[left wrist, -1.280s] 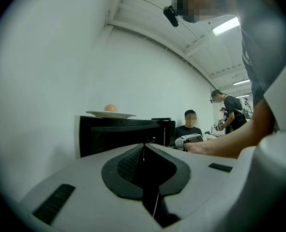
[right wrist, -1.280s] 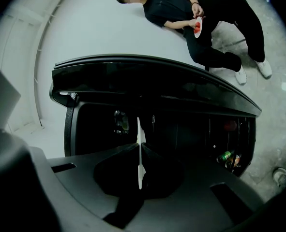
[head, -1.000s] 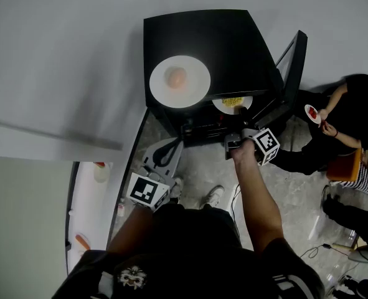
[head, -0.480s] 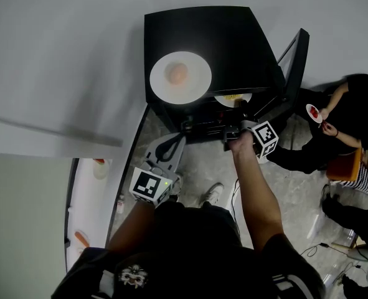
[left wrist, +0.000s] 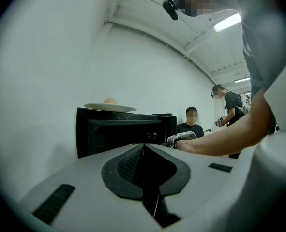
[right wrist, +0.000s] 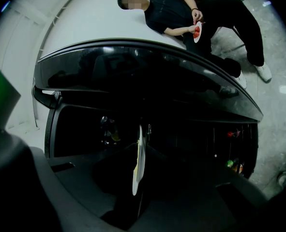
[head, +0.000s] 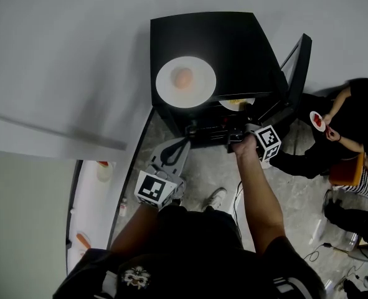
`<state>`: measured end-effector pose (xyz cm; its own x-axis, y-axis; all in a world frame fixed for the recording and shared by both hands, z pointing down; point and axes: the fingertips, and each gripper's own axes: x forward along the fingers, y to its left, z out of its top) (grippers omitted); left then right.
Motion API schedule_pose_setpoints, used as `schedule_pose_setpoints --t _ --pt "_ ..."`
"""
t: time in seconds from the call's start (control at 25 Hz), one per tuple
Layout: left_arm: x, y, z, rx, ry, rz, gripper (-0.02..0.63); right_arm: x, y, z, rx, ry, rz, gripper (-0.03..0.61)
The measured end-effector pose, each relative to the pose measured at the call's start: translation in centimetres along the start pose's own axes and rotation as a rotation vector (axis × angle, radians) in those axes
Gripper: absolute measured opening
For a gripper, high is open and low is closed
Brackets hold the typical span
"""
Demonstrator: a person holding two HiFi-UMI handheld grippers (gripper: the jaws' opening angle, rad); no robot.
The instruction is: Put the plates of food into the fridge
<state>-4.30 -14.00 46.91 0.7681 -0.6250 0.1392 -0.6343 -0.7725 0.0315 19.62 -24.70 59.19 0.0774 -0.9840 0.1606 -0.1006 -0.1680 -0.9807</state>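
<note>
A black mini fridge (head: 233, 48) stands against the wall with its door (head: 296, 73) swung open to the right. On its top lies a white plate (head: 199, 92) with a round orange piece of food (head: 183, 78); the same plate (left wrist: 110, 107) shows in the left gripper view. My right gripper (head: 238, 118) reaches into the fridge, shut on a white plate of yellow food (head: 236, 104). That plate (right wrist: 139, 161) shows edge-on between the jaws, which are opening. My left gripper (head: 182, 144) hangs shut and empty, low in front of the fridge's left side.
A person sits on the floor at the right holding a small plate with red food (head: 317, 121), beside an orange chair (head: 349, 167). A white counter (head: 93, 204) runs along the left. Small items sit on the door shelf (right wrist: 232, 166).
The plate of yellow food has gone deeper into the fridge with my right gripper; less of it shows under the fridge's top edge. The left gripper has barely moved.
</note>
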Motion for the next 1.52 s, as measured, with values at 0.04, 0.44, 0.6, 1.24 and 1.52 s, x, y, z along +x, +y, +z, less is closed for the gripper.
schedule_pose_setpoints --t 0.04,0.44,0.6,1.24,1.52 --pt "-0.1 0.0 0.0 0.002 0.001 0.001 0.021 -0.1 0.0 0.1 -0.007 -0.006 0.001 0.075" --pt "-0.2 0.0 0.3 -0.004 0.001 -0.003 0.021 -4.0 1.4 0.7 -0.179 -0.007 0.035 0.114" --pt "-0.3 -0.1 0.9 -0.004 -0.024 -0.013 0.021 -6.3 3.4 -0.9 -0.325 0.082 0.063 0.084" --pt "-1.6 -0.4 3.2 0.012 -0.071 0.001 0.021 -15.5 17.4 -8.3 -1.414 0.14 0.445 0.023" --pt "-2.5 0.1 4.3 0.012 -0.082 0.03 0.021 -16.9 18.6 -11.2 -1.547 0.169 0.477 0.023"
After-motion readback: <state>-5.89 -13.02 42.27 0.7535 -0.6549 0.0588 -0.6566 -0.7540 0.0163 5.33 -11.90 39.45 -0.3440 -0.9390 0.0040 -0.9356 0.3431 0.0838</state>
